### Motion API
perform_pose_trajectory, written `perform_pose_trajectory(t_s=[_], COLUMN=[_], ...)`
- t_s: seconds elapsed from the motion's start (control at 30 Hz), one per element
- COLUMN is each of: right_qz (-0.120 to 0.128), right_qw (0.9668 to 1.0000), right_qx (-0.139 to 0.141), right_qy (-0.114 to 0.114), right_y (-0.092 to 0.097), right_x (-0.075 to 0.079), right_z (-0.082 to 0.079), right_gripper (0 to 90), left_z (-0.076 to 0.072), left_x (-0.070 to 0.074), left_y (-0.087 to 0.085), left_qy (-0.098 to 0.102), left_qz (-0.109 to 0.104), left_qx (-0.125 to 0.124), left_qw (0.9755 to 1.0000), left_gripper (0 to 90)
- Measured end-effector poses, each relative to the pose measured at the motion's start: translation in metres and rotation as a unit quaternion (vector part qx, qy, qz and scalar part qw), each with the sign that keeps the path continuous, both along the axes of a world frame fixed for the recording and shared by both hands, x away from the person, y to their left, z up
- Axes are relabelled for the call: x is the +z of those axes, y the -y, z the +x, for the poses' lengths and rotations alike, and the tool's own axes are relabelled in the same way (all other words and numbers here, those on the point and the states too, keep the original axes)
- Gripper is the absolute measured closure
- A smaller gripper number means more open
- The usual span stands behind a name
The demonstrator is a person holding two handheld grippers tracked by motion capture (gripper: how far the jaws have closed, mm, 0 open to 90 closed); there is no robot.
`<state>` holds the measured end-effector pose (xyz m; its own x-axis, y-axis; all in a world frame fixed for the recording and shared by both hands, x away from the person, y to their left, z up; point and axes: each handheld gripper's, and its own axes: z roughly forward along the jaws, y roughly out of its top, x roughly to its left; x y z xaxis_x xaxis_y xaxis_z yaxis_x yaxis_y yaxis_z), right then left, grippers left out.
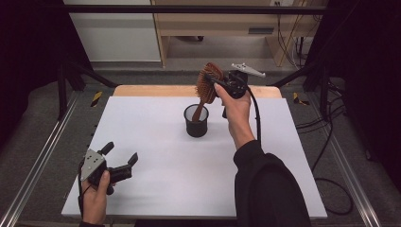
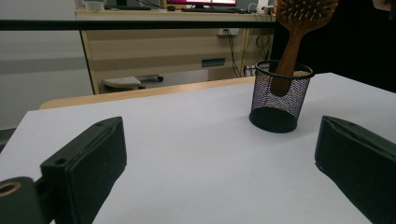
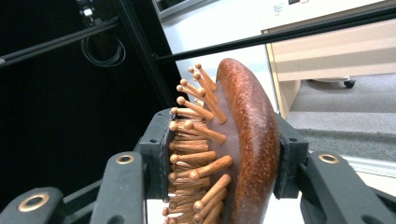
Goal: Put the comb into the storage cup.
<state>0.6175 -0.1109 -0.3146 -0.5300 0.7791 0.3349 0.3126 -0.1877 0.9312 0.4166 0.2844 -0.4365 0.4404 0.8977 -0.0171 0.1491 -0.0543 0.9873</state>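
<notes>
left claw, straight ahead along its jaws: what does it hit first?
Probably nothing soon. The left claw is open and points over bare table. The mesh cup holding the brush stands ahead, right of centre; the right jaw might clip it, but depth is unclear.

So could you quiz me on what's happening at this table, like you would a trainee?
1. True or false: the right gripper is shut on the head of the wooden hairbrush.
2. Where is the brush's handle end? A) flat on the table B) inside the black mesh cup C) in the person's left hand
3. Fill in: the left gripper has its jaws ____, with nothing between them.

Key: 1 true; one jaw presses the bristles, the other the brush's back. 2 B. 3 open.
</notes>
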Motion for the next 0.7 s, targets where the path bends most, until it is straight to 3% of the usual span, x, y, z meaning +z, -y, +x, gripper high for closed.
perform_pose_trajectory(t_s=[0.7], right_qz=[-0.016], right_qw=[0.9997], right_qx=[0.018], right_qy=[-0.009], right_y=[-0.013], right_x=[-0.010], right_z=[0.002], right_gripper=[50.5], left_z=[0.000], left_x=[0.000], left_y=[-0.001], left_qy=[0.002], left_qz=[-0.001], left_qx=[-0.005], left_qw=[1.0000], left_gripper=[2.2])
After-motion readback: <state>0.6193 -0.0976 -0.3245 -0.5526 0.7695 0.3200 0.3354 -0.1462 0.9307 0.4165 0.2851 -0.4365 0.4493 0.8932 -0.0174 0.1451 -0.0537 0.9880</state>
